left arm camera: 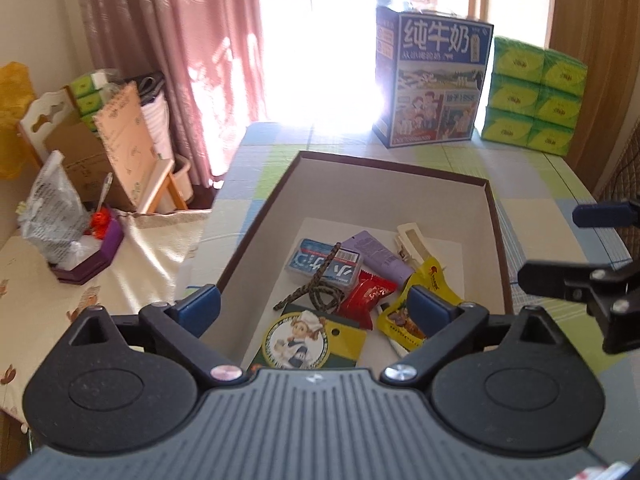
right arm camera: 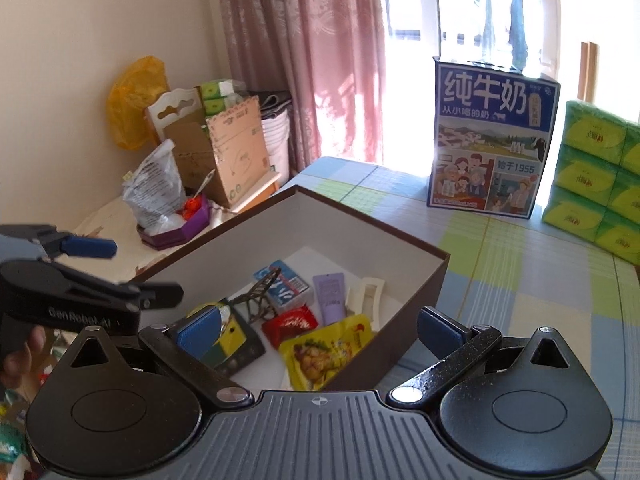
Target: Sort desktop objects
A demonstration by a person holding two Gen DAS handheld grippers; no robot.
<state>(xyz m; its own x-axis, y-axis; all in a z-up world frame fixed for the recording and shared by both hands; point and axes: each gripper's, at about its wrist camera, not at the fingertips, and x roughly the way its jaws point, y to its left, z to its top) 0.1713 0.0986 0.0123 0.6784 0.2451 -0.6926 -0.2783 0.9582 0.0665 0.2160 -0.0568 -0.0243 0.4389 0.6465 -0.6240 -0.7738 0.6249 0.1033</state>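
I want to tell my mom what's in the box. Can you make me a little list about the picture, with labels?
box: brown box, open, on a checked tablecloth
inside: gum pack, purple tube, white hair clip, red candy, yellow snack packet, cord, cartoon card
left tool: open, empty, above the box
right tool: open, empty
behind the box: milk carton, green tissue packs
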